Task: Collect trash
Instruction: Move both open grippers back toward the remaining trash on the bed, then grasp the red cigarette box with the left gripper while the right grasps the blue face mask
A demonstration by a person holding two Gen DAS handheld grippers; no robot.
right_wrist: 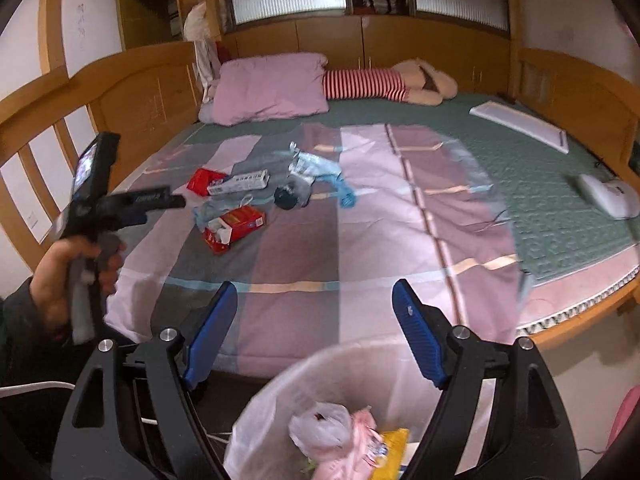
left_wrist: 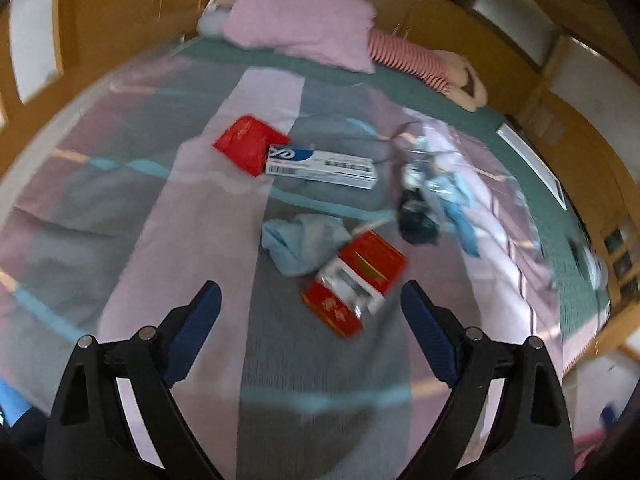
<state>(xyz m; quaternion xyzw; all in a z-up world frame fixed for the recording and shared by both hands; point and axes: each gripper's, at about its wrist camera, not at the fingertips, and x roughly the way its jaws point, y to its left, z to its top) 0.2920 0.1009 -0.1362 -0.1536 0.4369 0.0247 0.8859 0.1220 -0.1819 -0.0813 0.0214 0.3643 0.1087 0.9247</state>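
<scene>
bedspread (right_wrist: 360, 232) right half: clear | left: red box (right_wrist: 236, 226), toothpaste box (right_wrist: 240, 182)

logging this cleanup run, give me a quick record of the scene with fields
place: bed with a striped blanket
trash on bed: red box, blue cloth, white and blue carton, red packet, crumpled plastic
bin: trash bin at the foot of the bed, partly filled, white bag and yellow wrapper inside
left gripper: fingers open, empty, above the blanket near the red box
right gripper: fingers open, empty, over the bin
also on bed: pink pillow, plush toy
</scene>
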